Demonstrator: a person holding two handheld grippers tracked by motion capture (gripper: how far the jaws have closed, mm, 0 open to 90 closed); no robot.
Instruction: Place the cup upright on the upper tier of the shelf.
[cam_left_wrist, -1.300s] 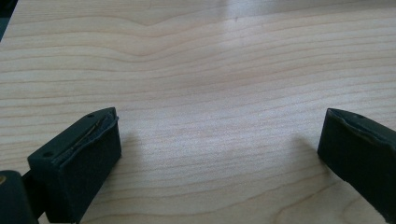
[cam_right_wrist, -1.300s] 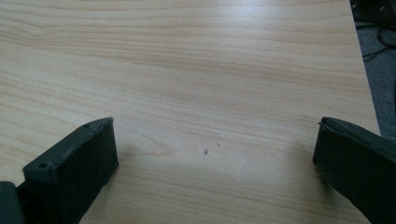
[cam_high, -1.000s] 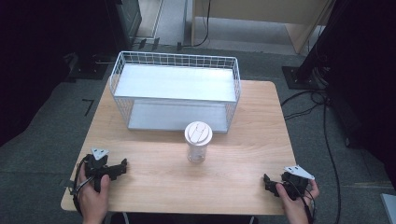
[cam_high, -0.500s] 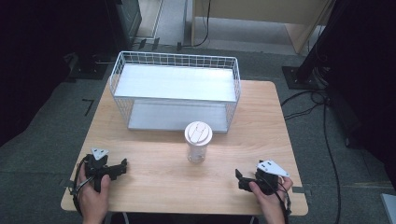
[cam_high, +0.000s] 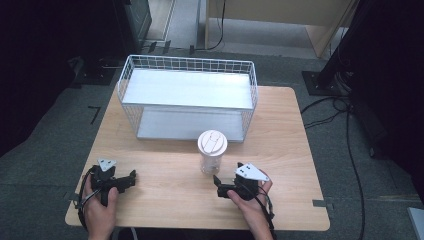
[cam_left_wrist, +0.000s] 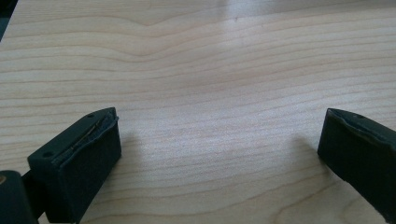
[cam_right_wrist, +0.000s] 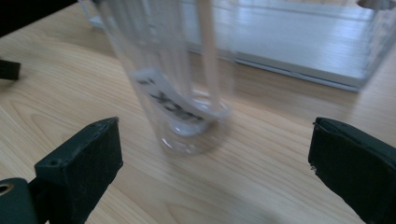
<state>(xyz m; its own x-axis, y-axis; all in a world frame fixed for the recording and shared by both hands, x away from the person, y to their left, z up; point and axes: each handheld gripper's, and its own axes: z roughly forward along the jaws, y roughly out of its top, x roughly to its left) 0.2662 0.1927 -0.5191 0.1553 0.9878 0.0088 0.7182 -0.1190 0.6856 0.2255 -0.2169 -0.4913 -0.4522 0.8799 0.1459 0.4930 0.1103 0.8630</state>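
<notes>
A clear plastic cup (cam_high: 212, 155) with a white lid stands upright near the middle of the wooden table (cam_high: 165, 205). My right gripper (cam_high: 218, 186) sits just in front of it and points at its base. In the right gripper view the cup (cam_right_wrist: 173, 93), with a printed label, stands slightly left of centre just beyond the right gripper (cam_right_wrist: 212, 154). The jaws have just been closing a little but stand wide apart with nothing pressed between them. My left gripper (cam_high: 133, 178) rests open on the table at the front left, with bare wood between its jaws (cam_left_wrist: 219, 135).
A white wire basket shelf (cam_high: 190, 63) with two levels stands at the back of the table, just behind the cup. Dark floor, cables and a stand base surround the table.
My right gripper has slid left along the front of the table from the right corner to just below the cup. The left gripper and the cup have stayed put.
</notes>
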